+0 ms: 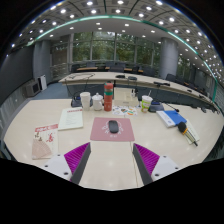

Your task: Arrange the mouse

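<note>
A dark mouse (113, 127) lies on a pink mouse mat (108, 130) on the pale table (110, 165), just ahead of my fingers and centred between them. My gripper (111, 160) is open and empty, its magenta pads (77, 155) spread wide apart above the bare table. The mouse is apart from both fingers.
Beyond the mat stand a white cup (85, 100), an orange-red bottle (108, 95) and another cup (146, 103). A notebook (71, 119) and a printed leaflet (45, 140) lie to the left, a blue-and-white book (172, 118) to the right. Chairs and desks stand behind.
</note>
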`<state>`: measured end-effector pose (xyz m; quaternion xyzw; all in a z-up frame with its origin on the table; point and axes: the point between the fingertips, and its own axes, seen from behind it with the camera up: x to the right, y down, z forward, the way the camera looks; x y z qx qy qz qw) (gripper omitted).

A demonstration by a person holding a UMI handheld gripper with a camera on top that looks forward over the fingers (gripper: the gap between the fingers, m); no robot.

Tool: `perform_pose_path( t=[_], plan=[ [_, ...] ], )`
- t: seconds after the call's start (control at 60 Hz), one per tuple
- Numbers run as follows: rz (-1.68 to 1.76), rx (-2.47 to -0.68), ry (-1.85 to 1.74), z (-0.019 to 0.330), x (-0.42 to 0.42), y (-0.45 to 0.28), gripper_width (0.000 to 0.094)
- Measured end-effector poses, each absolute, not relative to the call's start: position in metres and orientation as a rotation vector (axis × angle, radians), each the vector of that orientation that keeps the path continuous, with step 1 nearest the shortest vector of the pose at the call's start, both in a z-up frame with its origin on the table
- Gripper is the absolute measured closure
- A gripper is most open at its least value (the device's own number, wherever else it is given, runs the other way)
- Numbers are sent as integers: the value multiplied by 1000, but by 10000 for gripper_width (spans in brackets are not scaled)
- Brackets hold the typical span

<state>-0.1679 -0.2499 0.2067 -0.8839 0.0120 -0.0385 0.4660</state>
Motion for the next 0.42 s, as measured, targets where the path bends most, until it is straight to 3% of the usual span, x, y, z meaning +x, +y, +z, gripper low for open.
perform_pose_path(
  t=[0.417],
  plan=[
    [-112,-2155,16,223,-187,-314,74]
  ],
)
